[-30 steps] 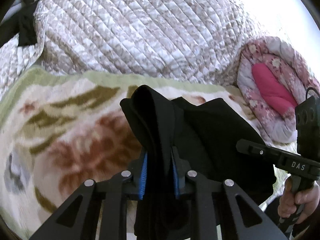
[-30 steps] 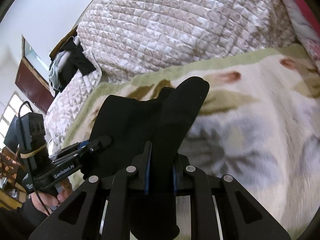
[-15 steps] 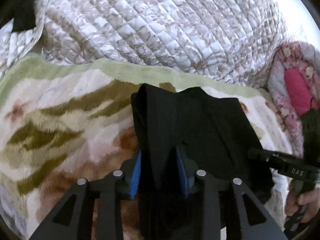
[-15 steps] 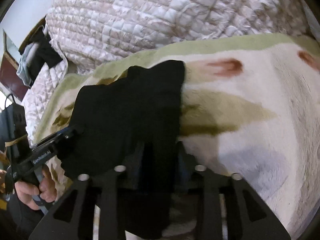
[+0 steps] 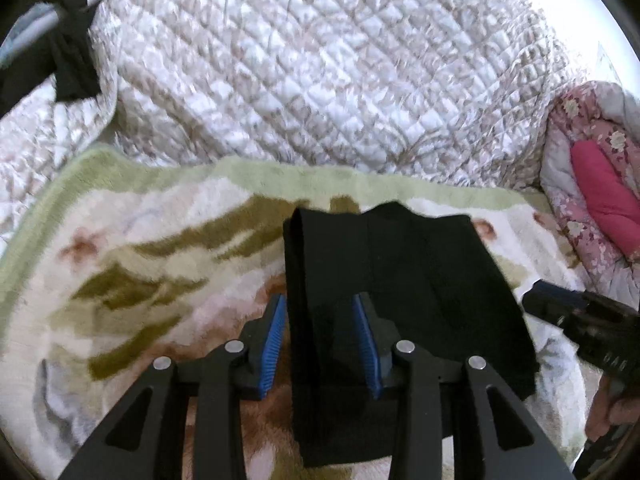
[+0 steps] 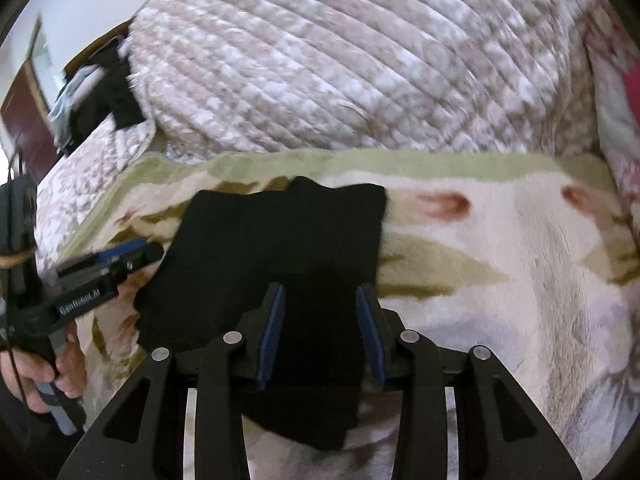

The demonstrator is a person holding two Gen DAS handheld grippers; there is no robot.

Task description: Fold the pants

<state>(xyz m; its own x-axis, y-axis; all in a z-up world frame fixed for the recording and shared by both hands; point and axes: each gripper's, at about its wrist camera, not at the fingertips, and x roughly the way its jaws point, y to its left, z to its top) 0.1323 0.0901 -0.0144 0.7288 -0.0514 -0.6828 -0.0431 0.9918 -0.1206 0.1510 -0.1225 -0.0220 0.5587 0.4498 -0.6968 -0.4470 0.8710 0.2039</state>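
The black pants [image 5: 404,276] lie folded into a flat rectangle on the flowered blanket [image 5: 140,260]. My left gripper [image 5: 320,320] stands open astride their left edge, blue pads clear of the cloth. My right gripper [image 6: 320,312] straddles the right edge of the pants [image 6: 280,248]. Its jaws are closing with the cloth between them, and the pads do not press on it. Each gripper also shows in the other's view: the right gripper [image 5: 580,316] at the pants' far side, the left gripper [image 6: 108,264] in a person's hand [image 6: 48,372].
A bulky quilted cover [image 5: 320,80] rises just behind the blanket's green border. A pink floral cushion [image 5: 592,208] sits at the right. Dark clothes [image 6: 104,92] hang at the far left. Bare blanket [image 6: 500,280] stretches to the right of the pants.
Both grippers have let go of the pants' folded edge, which was held up and now lies flat on the blanket. Both sets of jaws stand wider, and both hands have drawn back and lower.
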